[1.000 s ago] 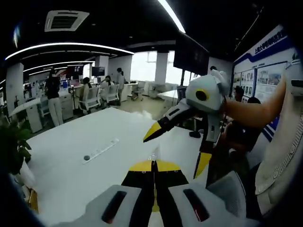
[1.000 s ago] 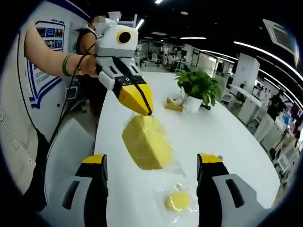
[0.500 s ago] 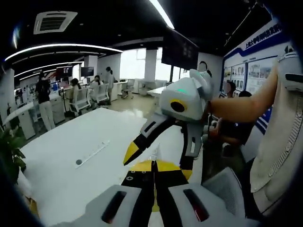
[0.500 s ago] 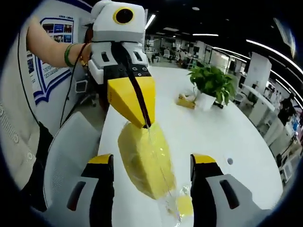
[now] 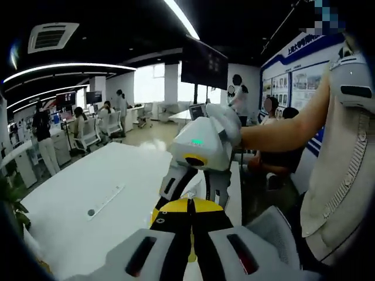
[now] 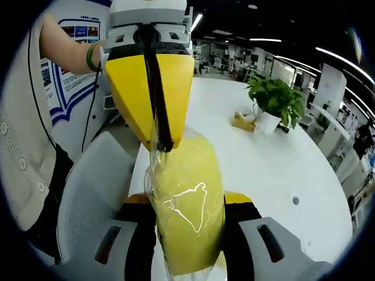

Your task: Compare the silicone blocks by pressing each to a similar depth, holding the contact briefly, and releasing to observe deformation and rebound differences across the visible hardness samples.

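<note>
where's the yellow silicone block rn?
In the right gripper view, the bagged yellow silicone block sits low centre between the right gripper's jaws, hanging from the shut left gripper above the white table.

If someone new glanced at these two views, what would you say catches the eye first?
In the right gripper view, a big yellow block wrapped in clear film hangs from the shut left gripper and sits between the right gripper's jaws, above the white table. A potted plant stands farther back on that table. In the left gripper view, the right gripper looms just ahead of the left gripper's closed yellow tips.
</note>
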### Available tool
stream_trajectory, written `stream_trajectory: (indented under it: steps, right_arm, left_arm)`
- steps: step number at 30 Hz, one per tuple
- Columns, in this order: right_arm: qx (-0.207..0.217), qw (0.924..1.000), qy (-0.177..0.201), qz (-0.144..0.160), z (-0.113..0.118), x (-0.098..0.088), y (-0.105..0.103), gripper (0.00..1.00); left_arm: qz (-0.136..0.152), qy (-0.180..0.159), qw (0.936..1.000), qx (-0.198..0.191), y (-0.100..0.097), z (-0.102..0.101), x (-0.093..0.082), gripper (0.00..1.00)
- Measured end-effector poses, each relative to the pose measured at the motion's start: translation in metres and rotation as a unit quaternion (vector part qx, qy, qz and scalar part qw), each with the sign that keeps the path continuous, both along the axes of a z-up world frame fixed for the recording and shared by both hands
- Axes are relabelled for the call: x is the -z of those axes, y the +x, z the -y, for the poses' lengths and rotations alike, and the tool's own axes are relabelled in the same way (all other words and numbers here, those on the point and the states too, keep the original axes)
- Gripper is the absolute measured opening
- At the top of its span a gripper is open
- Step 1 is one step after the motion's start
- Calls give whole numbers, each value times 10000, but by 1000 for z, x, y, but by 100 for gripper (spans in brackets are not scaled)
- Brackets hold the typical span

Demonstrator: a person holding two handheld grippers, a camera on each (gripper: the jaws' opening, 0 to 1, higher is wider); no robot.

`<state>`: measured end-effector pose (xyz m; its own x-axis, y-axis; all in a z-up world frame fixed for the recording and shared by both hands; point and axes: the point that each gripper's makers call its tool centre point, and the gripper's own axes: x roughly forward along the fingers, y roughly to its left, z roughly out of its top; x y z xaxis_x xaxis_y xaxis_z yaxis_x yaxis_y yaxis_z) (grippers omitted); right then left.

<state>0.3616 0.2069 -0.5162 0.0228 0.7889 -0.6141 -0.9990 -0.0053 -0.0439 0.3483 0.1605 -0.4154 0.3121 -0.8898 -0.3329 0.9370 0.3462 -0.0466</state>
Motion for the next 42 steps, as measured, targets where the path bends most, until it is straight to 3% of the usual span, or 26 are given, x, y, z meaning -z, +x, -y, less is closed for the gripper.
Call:
stream_trajectory:
  steps: [6, 10, 14, 24, 33, 42]
  right_arm:
    - [-85, 9996, 185, 209, -2, -8, -2, 29]
    - [-107, 9990, 406, 181, -4, -19, -6, 25]
    - [-74, 9980, 625, -11, -7, -27, -10, 23]
    - [45, 9969, 673, -403, -5, -28, -20, 19]
    - [43, 9974, 715, -59, -4, -32, -22, 9]
    - [127, 9974, 707, 10, 0, -31, -20, 6]
  left_arm:
    - [100, -21, 9999, 86, -11, 6, -5, 0]
    - [201, -176, 9995, 146, -12, 4, -14, 0]
    - [277, -343, 9989, 172, -9, 0, -22, 0]
    - [401, -450, 9979, 254, -6, -6, -23, 0]
    - [443, -420, 9975, 356, -9, -4, -25, 0]
    - [516, -387, 9972, 373, -10, 3, -24, 0]
